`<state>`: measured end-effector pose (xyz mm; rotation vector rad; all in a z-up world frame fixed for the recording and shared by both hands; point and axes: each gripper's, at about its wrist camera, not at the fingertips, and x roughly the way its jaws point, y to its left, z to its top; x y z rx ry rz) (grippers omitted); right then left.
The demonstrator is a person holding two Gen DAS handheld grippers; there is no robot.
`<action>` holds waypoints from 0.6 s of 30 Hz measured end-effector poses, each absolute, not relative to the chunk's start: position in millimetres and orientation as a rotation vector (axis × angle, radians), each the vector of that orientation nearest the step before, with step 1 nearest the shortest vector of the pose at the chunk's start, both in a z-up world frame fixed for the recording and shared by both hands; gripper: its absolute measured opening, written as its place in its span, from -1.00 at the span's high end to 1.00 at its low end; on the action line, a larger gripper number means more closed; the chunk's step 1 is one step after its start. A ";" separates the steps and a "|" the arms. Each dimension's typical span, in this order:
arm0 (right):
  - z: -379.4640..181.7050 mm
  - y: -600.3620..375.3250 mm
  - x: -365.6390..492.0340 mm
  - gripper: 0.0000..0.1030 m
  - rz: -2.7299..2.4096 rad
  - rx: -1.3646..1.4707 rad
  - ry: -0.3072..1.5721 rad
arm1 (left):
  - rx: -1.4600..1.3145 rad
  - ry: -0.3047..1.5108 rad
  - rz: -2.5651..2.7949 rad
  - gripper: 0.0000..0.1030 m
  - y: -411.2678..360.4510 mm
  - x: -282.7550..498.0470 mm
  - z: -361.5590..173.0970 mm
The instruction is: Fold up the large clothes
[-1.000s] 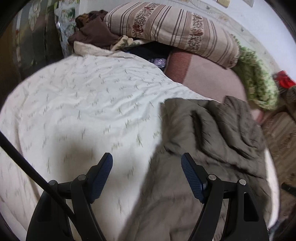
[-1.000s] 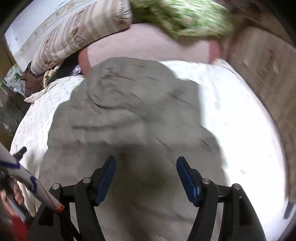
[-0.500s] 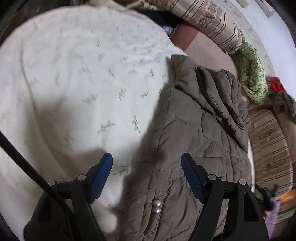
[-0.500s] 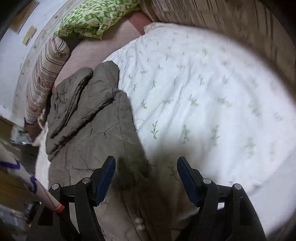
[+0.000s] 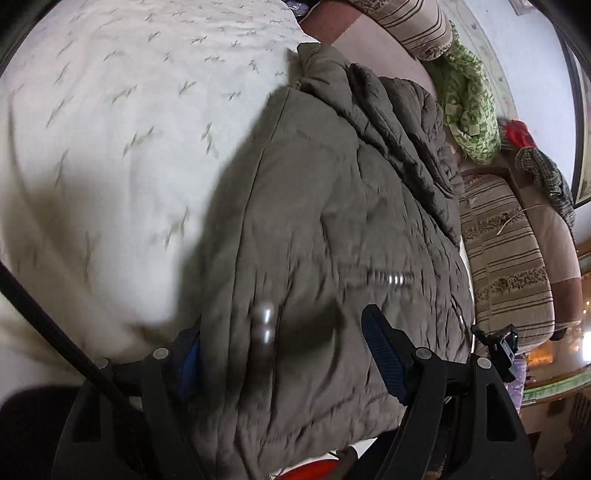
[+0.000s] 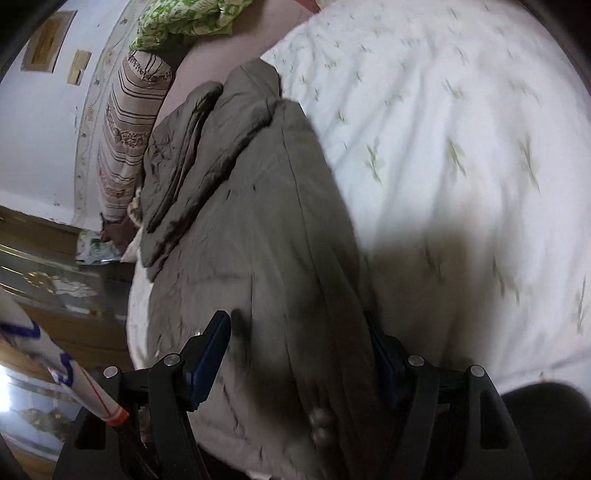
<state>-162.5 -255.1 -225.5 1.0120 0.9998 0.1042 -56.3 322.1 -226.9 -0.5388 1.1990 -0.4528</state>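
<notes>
Your left gripper [image 5: 288, 354] sits low at the near edge of the bed, with its fingers [image 5: 384, 358] spread wide and the quilted olive-grey jacket [image 5: 332, 221] bulging up between them; the left pad is partly hidden behind the jacket's edge, and nothing shows the pads pressing in, so the fabric lies between them rather than being pinched. Your right gripper [image 6: 295, 354] is in much the same pose: its fingers [image 6: 207, 354] are wide apart and straddle the near end of the jacket [image 6: 258, 221], the right pad tucked against the fabric's right side, with no clear clamp on the cloth. The jacket lies lengthwise on the white bedspread [image 5: 110, 147] with its small leaf print, running from the near edge toward the far end, where its rumpled folds bunch up just short of the pillows. Two round silver snaps [image 5: 265, 325] show on the jacket near your left gripper, blurred by motion, and a short metallic strip [image 5: 384, 278] glints to their right. At the far end of the bed you can see a striped pillow [image 6: 129, 129] and a green patterned cushion [image 6: 184, 22], with a pinkish sheet [image 6: 221, 48] under them. In the right wrist view the bedspread [image 6: 461, 147] spreads out to the right of the jacket.
</notes>
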 end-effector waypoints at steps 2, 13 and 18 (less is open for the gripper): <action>-230.1 -253.3 -175.1 -0.45 0.144 1.058 1.004 | -0.547 1.182 -0.467 -0.46 323.2 -71.8 -224.4; -218.3 -228.4 -228.4 -0.19 0.183 0.970 1.036 | -0.403 1.154 -0.525 -0.41 285.3 -110.8 -218.1; -218.0 -209.5 -237.5 -0.05 0.168 0.885 1.072 | -0.385 1.139 -0.508 -0.41 279.7 -122.1 -219.3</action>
